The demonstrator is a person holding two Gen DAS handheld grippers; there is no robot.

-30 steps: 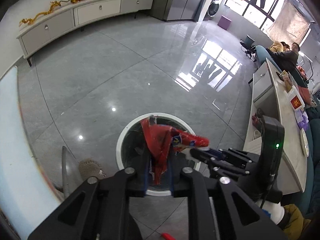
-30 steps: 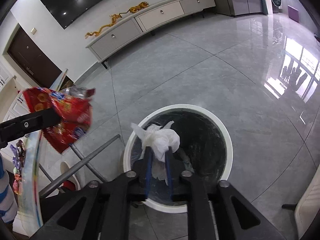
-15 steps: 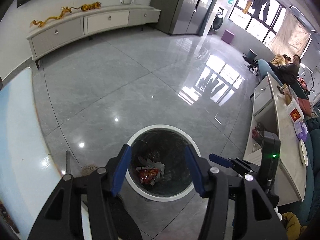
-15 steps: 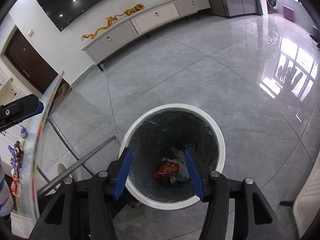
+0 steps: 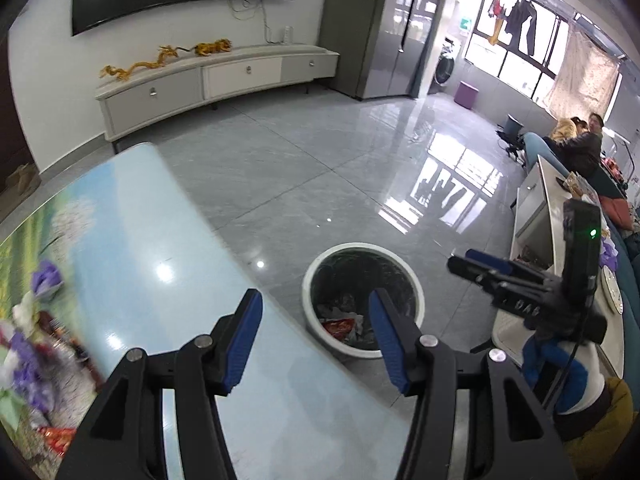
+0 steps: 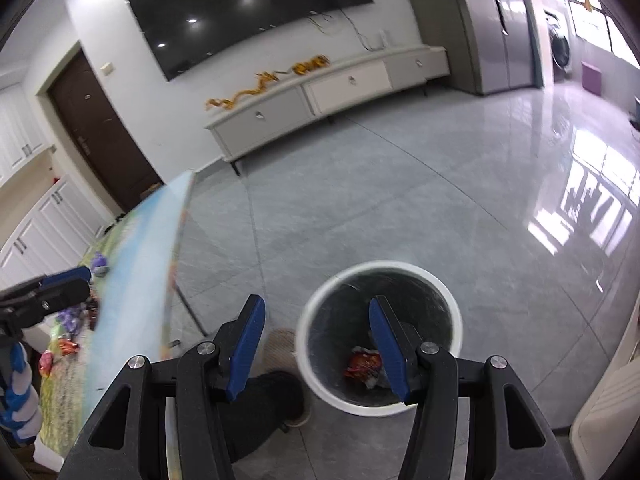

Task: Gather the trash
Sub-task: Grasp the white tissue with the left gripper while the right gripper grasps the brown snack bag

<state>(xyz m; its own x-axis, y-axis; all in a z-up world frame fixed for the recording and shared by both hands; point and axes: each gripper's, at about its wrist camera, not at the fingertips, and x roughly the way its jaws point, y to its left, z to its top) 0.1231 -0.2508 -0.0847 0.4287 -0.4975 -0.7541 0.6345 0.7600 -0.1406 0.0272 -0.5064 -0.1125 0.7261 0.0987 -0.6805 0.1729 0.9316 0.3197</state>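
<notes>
above the bin, both grippers agape

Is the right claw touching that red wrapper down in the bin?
Apart. In the right wrist view the right claw is open and empty; the red wrapper lies on the bin bottom.

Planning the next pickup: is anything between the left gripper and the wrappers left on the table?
Nothing visible. The left gripper is open and empty over bare tabletop; the wrappers lie at the table's blurred left end.
</notes>
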